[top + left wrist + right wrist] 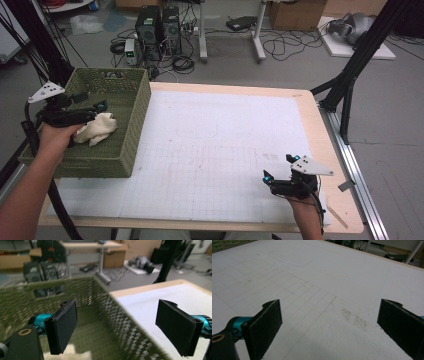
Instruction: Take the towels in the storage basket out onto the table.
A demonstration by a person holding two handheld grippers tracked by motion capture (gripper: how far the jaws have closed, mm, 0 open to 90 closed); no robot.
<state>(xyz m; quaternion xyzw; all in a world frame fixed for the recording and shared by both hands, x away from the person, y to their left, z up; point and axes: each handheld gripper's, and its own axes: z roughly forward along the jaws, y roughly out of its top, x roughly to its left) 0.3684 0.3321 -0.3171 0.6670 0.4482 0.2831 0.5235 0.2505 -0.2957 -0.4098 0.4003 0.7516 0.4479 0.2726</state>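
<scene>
From the high view, the left gripper [92, 107] hangs over the green woven basket [131, 131] at the table's left edge, and a crumpled cream cloth [98, 129] lies inside the basket just under and beside its tips; the cloth looks loose rather than pinched, so I judge the drop into the basket is done and what is left is for the hand to lift clear. The right gripper [280, 172] sits low over the white gridded mat [220, 150] near the front right corner, well apart from the basket and holding nothing. Beyond the table, cables, 2 dark boxes and a cardboard carton lie on the floor, none of them in the way. In the left gripper view the 2 black jaws stand wide apart with nothing between them; the basket's wall [117, 315] runs up between the jaws, and a pale scrap of cloth [72, 355] shows at the bottom edge, below the jaws. That wall is the 1 thing the left jaws could catch on as they withdraw. In the right gripper view the jaws are likewise spread wide over bare mat [317, 277], marked with faint grid lines and a small dark smudge [355, 317].
</scene>
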